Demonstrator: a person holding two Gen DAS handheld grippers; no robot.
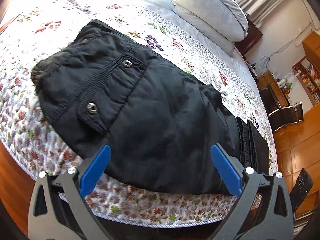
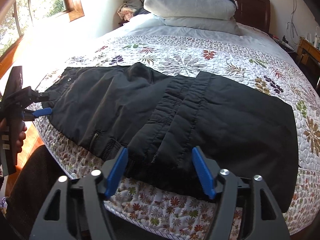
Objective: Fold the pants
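Black pants [image 2: 152,110] lie across the flowered quilt [image 2: 200,60] on the bed, along the near edge, already folded over on themselves: one leg end with its stitched hem [image 2: 192,108] is laid back on top of the middle. The waistband end with two metal snaps [image 1: 91,107] sits toward my left, the folded bulk toward my right. A zipper [image 2: 94,138] shows on the near side, close to the mattress edge.

My left hand-held gripper [image 1: 160,156] is open, blue pads [image 1: 96,170] spread wide over the near edge of the pants, nothing pinched between them. In the right wrist view the same tool shows at far left [image 2: 43,108], its blue tip just beside the waistband end, with my fingers [image 2: 20,138] on the handle.

My right hand-held gripper [image 2: 160,164] is open too, jaws apart over the hem fold at the near edge; the fabric lies between the pads but they don't press on it (whether the tips brush the cloth, can't tell).

Two stacked pillows [image 2: 192,6] sit at the head of the bed, against a dark headboard [image 2: 252,10]. Window [image 2: 40,2] on the left, bright sun on the far side of the bed. Wooden floor [image 1: 296,140], a chair [image 1: 280,108] and shelves [image 1: 308,76] off to the right.
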